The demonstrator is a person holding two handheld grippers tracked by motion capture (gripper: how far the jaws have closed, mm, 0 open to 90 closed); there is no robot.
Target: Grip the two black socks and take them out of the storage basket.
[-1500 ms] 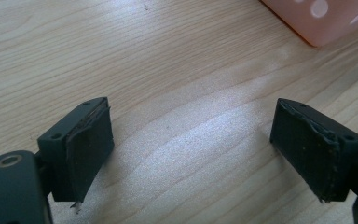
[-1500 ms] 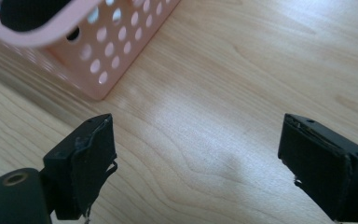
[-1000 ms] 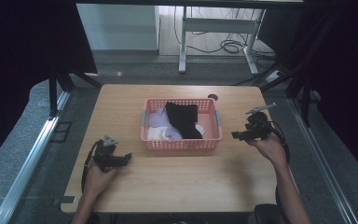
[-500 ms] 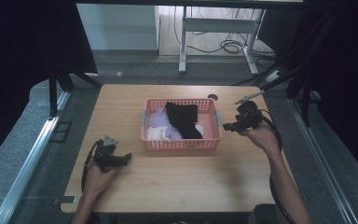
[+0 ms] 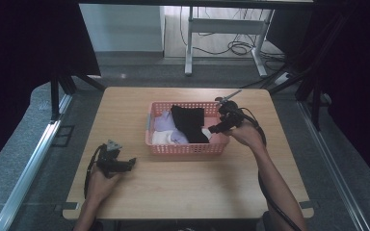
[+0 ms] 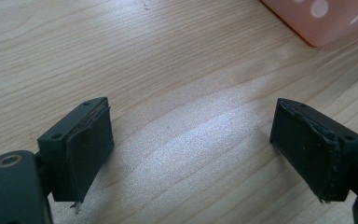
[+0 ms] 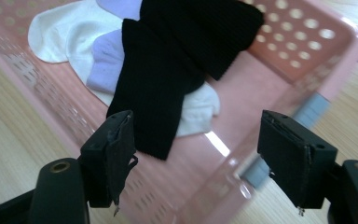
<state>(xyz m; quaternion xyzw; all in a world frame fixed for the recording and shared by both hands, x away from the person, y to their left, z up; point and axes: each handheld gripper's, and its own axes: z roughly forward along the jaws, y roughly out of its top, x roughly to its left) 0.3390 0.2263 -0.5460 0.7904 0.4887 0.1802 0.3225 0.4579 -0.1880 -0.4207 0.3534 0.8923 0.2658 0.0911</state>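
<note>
While the left gripper (image 5: 125,164) rests low on the wooden table (image 5: 183,192) at the near-left, the right gripper (image 5: 217,129) hangs over the near-right corner of the pink basket (image 5: 183,148), which sits about mid-table, toward the far side. Right gripper view: jaws wide apart w/ nothing between them, tips just above the basket's rim and pointed down into it. The black sock (image 7: 168,79) lies right ahead of them, draped across the pile, its near end close to the left jaw but not touching it. Under it: a white sock (image 7: 60,32) at the far-left of that view, a lavender sock (image 7: 103,63) beside it, and another white piece (image 7: 198,112) poking out from below the black one.

Left gripper view: jaws also wide apart, empty, bare wood grain between them; a corner of the basket (image 6: 317,18) shows at top right, well apart from the tips. From the high view the left gripper points right, toward the basket's near-left corner, w/ its cable looping back round the hand (image 5: 101,180). Right hand (image 5: 245,135) holds its gripper just beside the basket's right wall.
</note>
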